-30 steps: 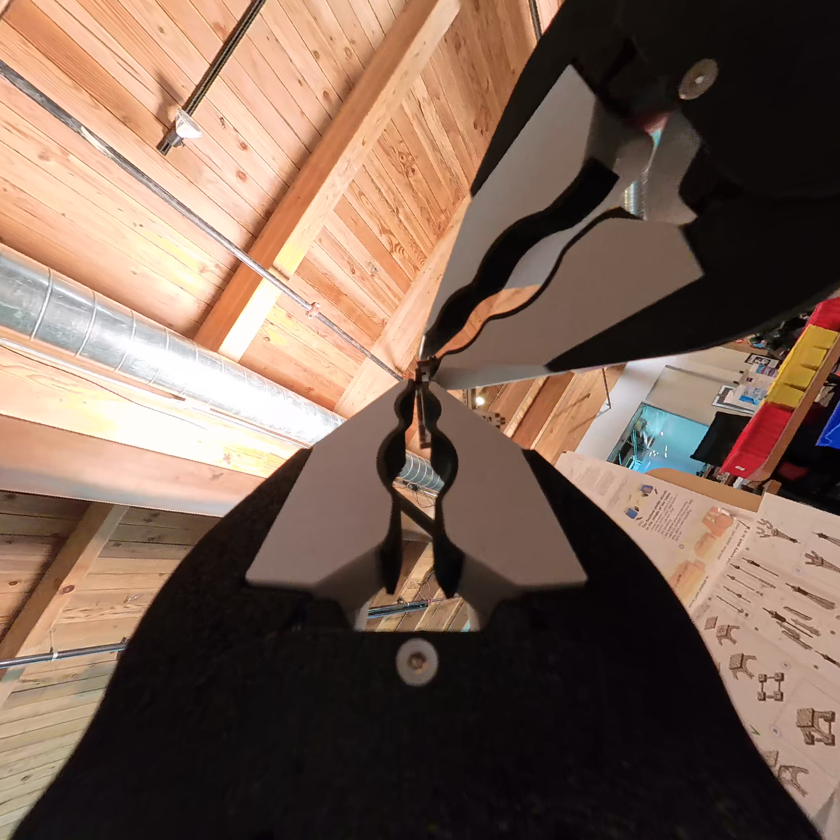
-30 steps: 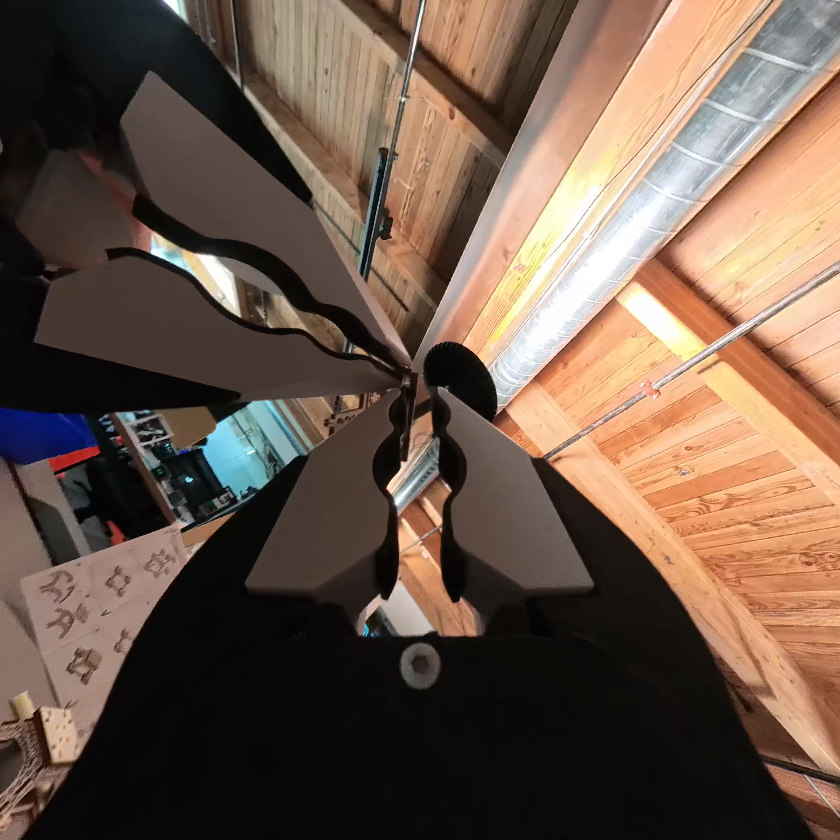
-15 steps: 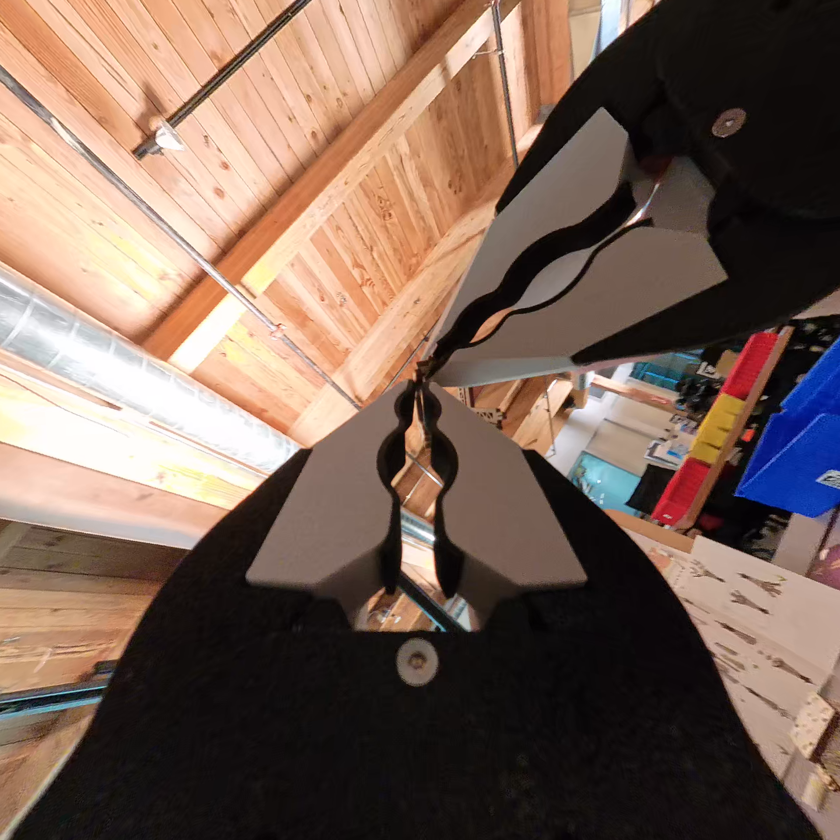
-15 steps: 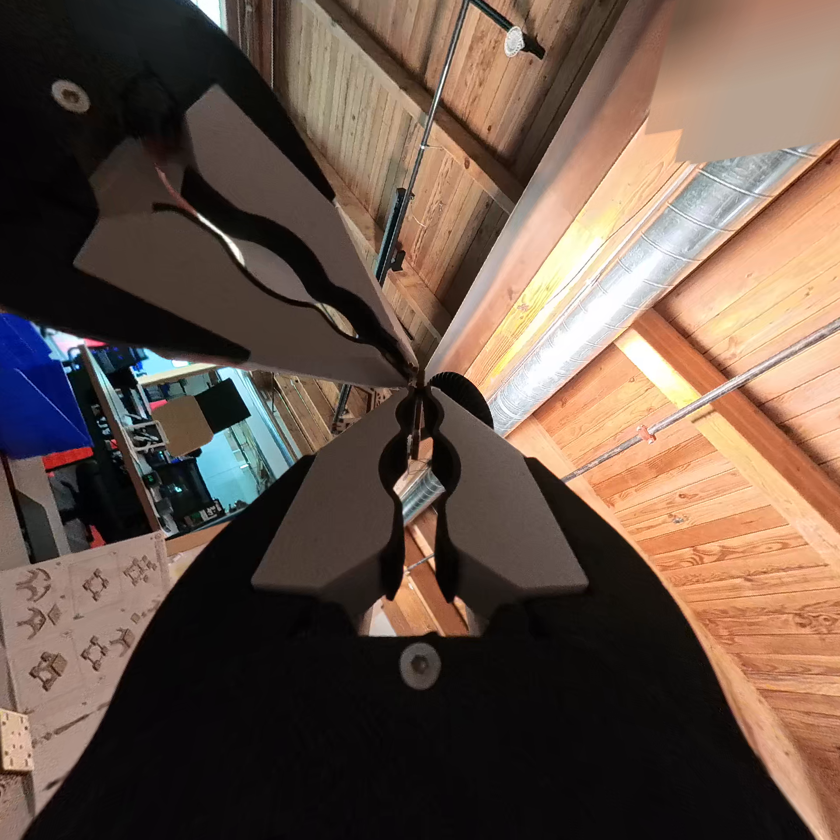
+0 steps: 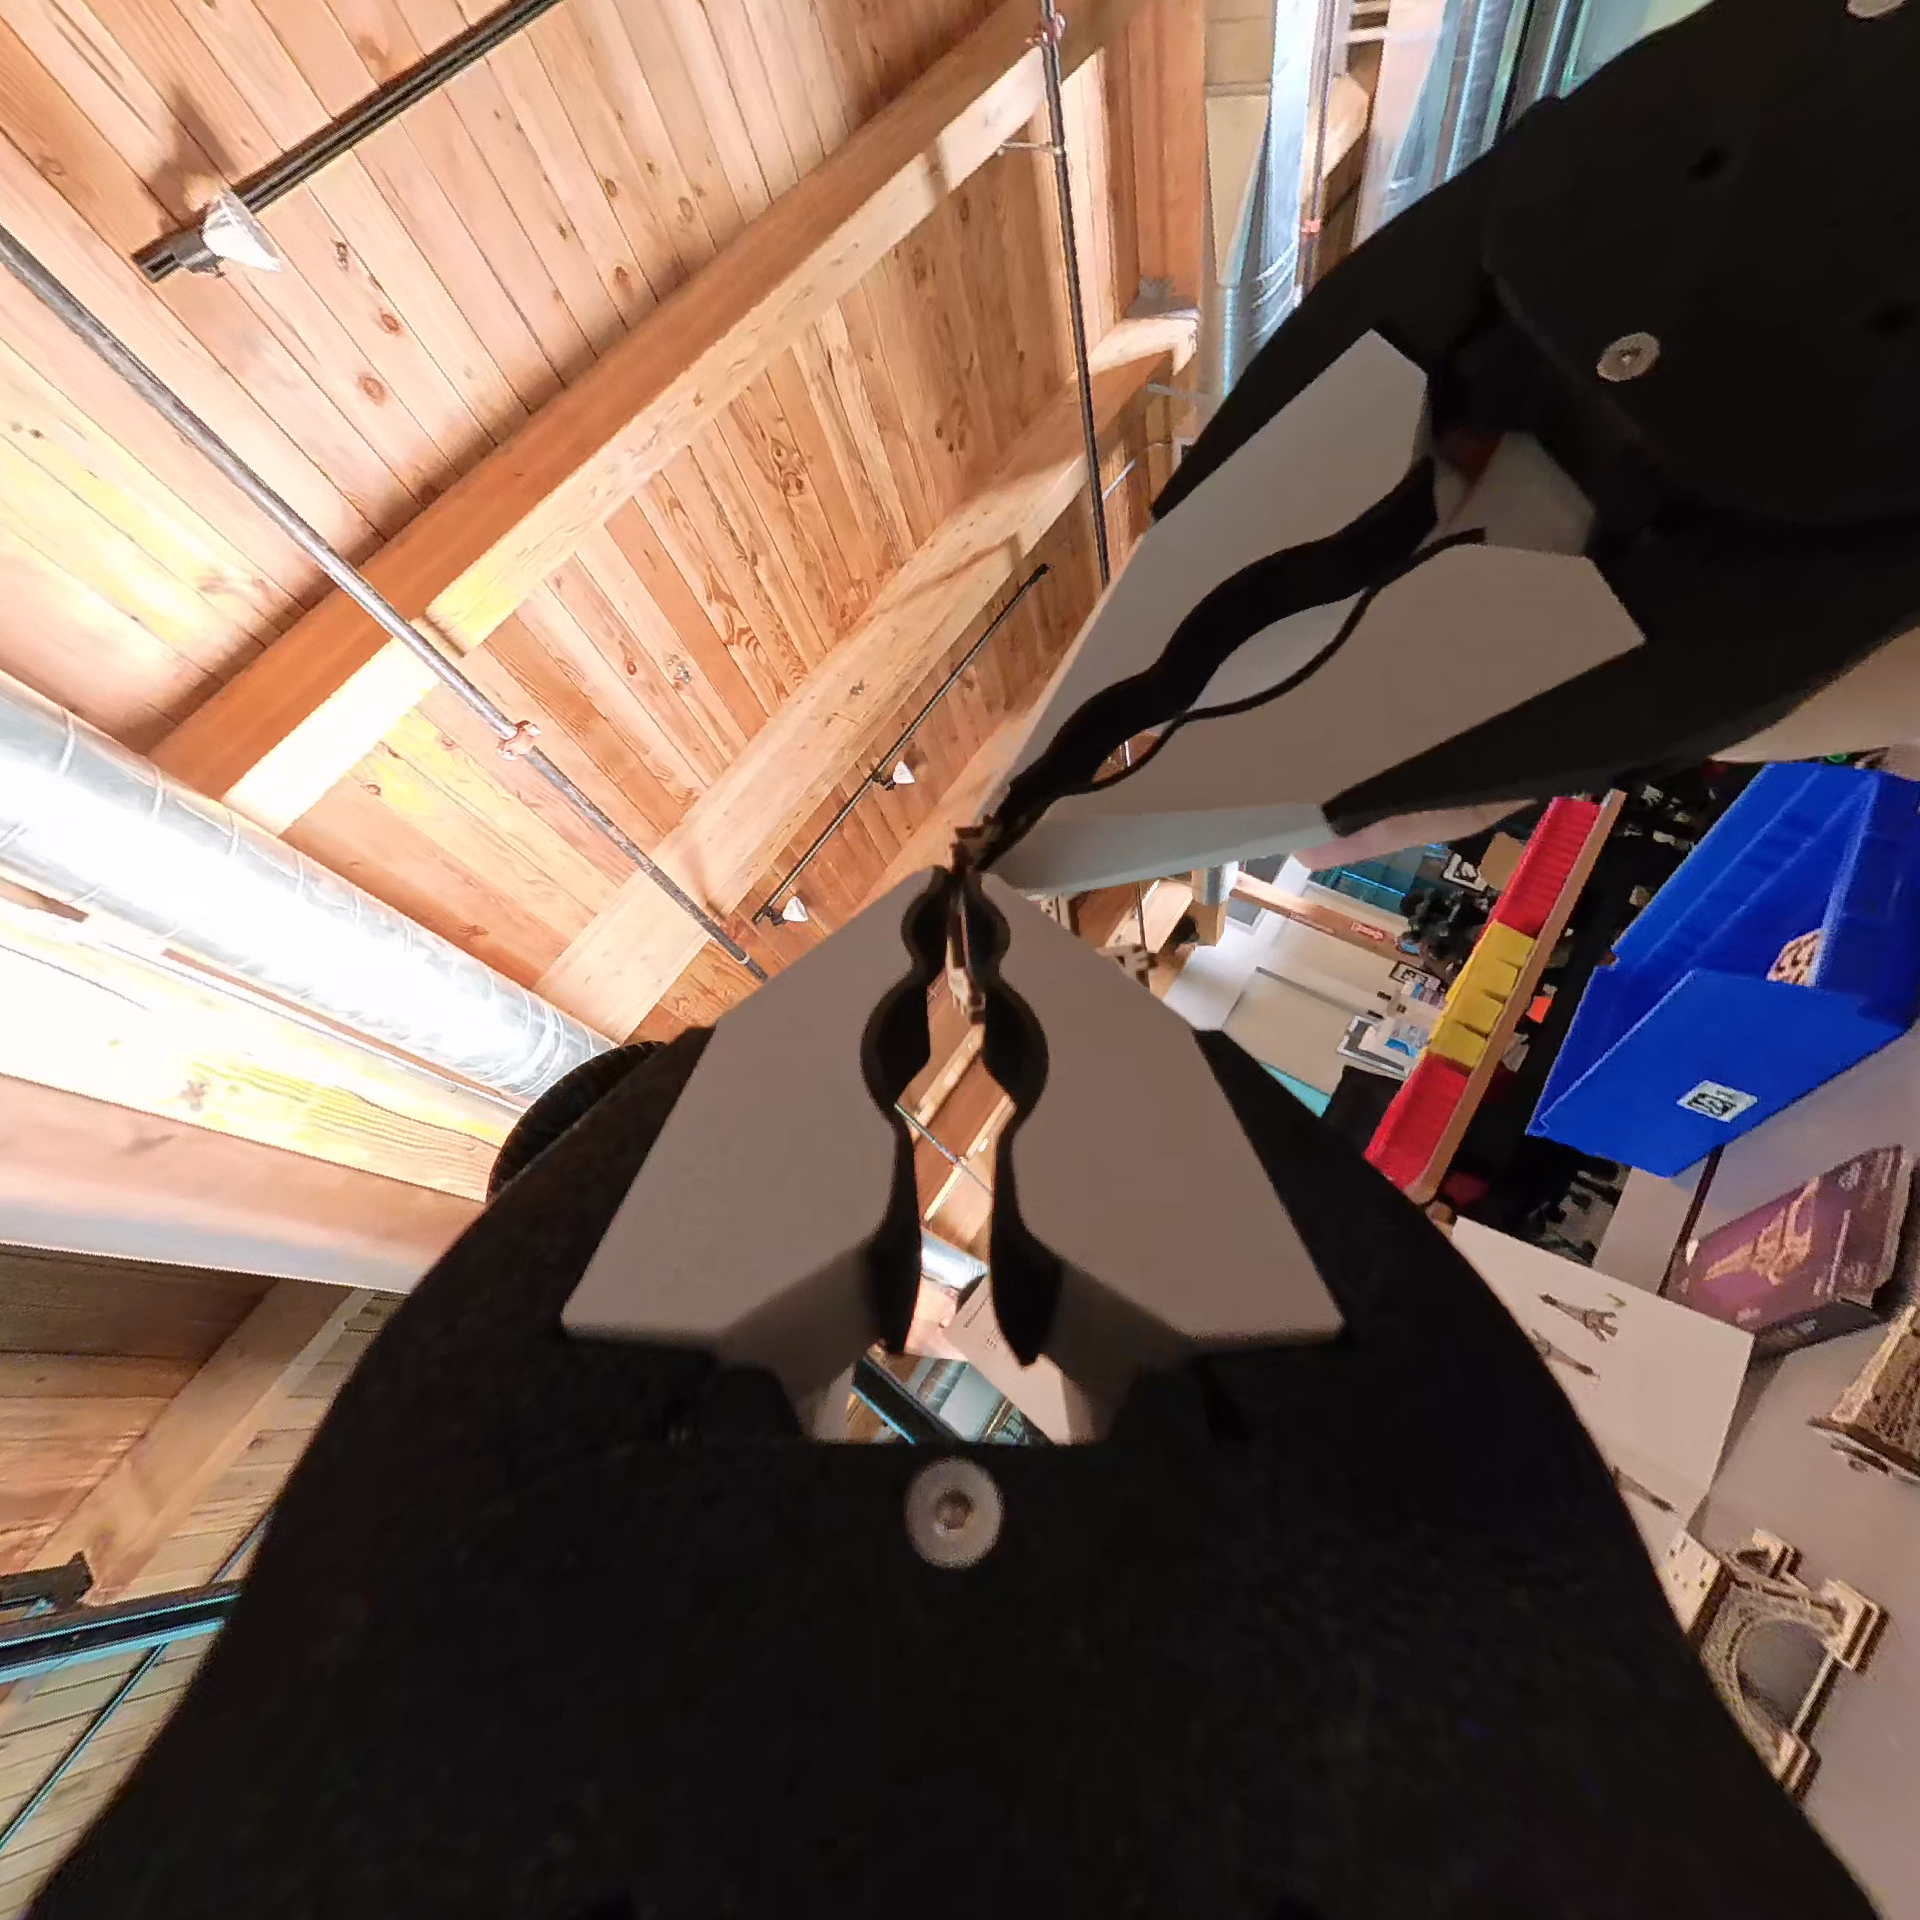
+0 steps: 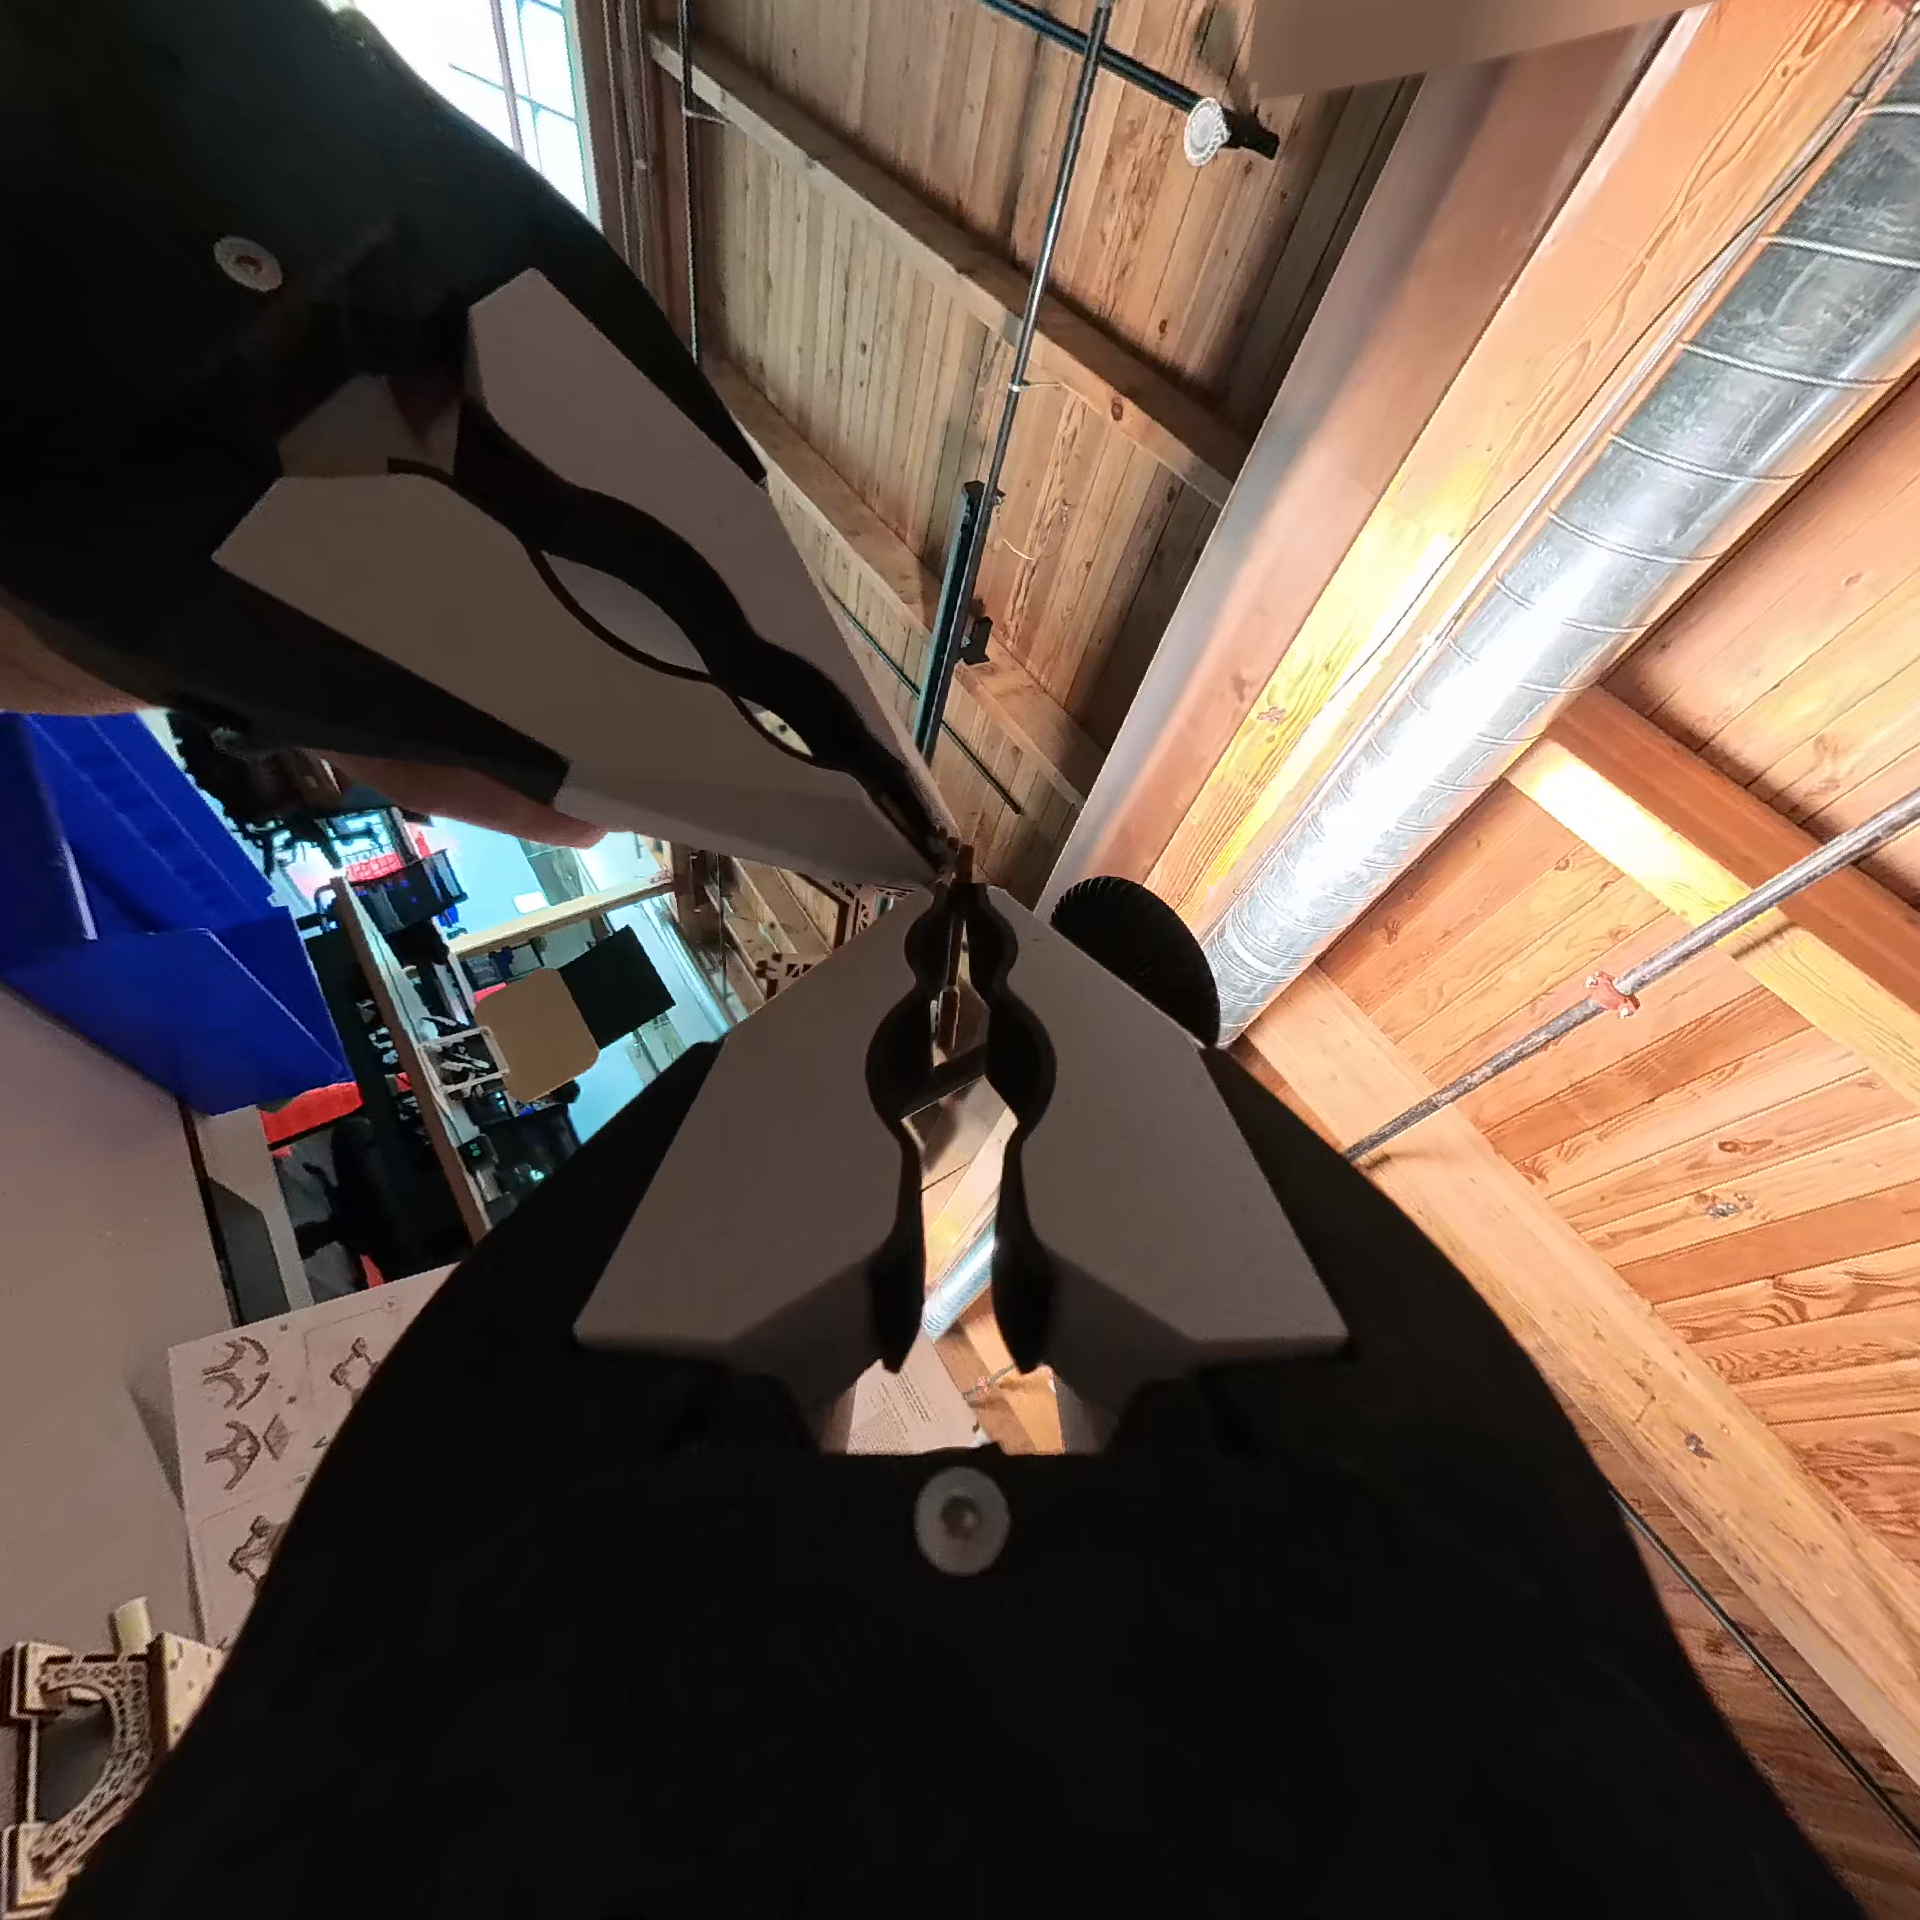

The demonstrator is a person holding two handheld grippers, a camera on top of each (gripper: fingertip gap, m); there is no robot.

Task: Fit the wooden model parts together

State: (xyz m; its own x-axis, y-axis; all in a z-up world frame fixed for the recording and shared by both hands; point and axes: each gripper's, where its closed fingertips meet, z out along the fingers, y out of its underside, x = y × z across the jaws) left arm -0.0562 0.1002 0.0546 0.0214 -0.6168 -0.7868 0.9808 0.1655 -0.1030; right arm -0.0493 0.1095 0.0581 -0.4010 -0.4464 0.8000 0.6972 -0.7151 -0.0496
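Note:
Both grippers point up at the wooden ceiling and meet tip to tip. In the left wrist view my left gripper [image 5: 961, 883] is shut on a thin wooden part [image 5: 966, 961] that stands edge-on between its fingers. My right gripper [image 5: 992, 831] comes in from the upper right and touches the same spot. In the right wrist view my right gripper [image 6: 958, 894] is shut on a thin wooden part [image 6: 948, 982]. The left gripper [image 6: 930, 844] comes in from the upper left. The joint between the parts is tiny and mostly hidden by the fingertips.
A blue bin [image 5: 1745, 1018], a purple box [image 5: 1787, 1257], a white instruction sheet [image 5: 1600, 1340] and a wooden arch model [image 5: 1766, 1652] lie at the lower right. The right wrist view shows the bin [image 6: 135, 914], sheet [image 6: 270, 1455] and arch model [image 6: 73, 1725] at the left. Left and right tips are no more than a few centimetres apart.
The right gripper's fingers have closed on the part. Both grippers have tilted together, still tip to tip, so the bin and table show more.

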